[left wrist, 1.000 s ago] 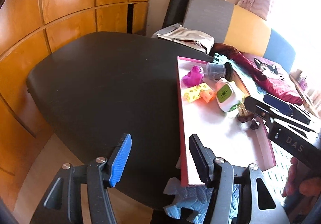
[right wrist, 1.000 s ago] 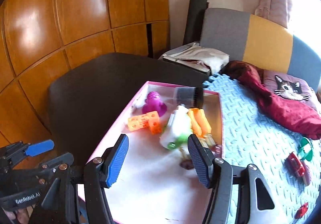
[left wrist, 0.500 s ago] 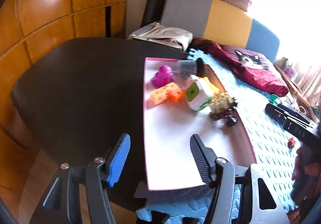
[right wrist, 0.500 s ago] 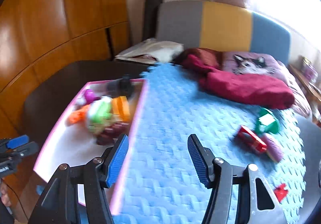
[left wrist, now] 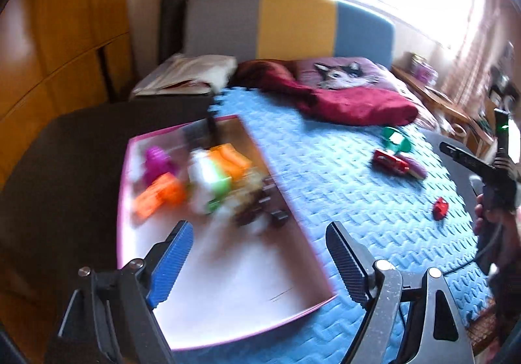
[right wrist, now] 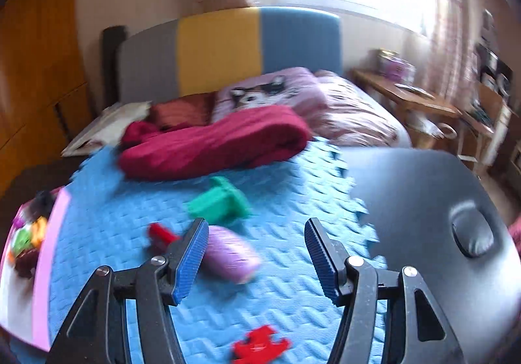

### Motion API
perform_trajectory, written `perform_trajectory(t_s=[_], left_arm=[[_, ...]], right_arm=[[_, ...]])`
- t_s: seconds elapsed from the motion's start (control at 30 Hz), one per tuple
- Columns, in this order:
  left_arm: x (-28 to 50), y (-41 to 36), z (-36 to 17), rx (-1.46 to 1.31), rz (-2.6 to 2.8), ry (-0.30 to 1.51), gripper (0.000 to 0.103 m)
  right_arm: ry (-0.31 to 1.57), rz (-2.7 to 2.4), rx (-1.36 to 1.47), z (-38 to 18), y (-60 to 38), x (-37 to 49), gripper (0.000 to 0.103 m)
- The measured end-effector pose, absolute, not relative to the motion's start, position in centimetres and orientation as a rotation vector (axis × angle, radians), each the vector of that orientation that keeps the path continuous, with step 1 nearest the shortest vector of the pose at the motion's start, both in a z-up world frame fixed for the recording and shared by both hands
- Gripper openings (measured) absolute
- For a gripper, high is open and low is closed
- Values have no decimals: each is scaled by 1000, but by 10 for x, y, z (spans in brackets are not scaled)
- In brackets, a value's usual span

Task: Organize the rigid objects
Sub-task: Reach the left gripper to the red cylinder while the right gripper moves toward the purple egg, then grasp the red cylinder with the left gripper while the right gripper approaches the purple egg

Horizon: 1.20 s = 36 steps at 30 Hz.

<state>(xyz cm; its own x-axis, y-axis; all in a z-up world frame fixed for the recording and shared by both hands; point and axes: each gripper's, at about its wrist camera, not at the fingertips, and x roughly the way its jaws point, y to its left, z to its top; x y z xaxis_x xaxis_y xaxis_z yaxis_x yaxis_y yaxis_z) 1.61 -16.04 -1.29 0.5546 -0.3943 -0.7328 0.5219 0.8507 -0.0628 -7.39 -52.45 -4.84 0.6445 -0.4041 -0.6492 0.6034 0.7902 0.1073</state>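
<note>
Nearby, red blanket borders mat.

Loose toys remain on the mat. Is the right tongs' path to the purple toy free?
Probably yes: the right tongs stand open and empty, and the purple toy lies uncovered on the blue mat just ahead.

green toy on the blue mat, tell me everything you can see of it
The green toy looks like hard, glossy plastic: a blocky body with a wider flange or rim at one end and a pale patch on one face in the left wrist view. It lies tipped on its side on the blue foam mat, free of either gripper. A red toy car lies just beside it; contact is unclear. Blur hides finer detail.
</note>
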Motion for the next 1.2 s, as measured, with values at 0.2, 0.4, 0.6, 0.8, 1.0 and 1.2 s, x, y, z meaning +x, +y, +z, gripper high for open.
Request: perform_trajectory(t_s=[0.2,0.4,0.6,0.8,1.0,1.2], left_arm=[[24,-247,-22,275,-695,823,93],[38,-326,-42,341,-833,867,93],[47,-389,-60,433,-915,877,96],[56,-424,-77,492,-949,880,99],[66,-437,-86,482,-946,882,99],[73,-447,-96,442,-985,915,75]], right_arm=[[616,-624,531,-46,-560,-91,62],[634,-582,535,-46,-553,-85,62],[658,-564,587,-50,-558,-85,62],[663,-548,616,-52,-559,-84,62],[658,-534,617,-49,-558,-83,62],[666,-534,624,-52,-559,-82,62]])
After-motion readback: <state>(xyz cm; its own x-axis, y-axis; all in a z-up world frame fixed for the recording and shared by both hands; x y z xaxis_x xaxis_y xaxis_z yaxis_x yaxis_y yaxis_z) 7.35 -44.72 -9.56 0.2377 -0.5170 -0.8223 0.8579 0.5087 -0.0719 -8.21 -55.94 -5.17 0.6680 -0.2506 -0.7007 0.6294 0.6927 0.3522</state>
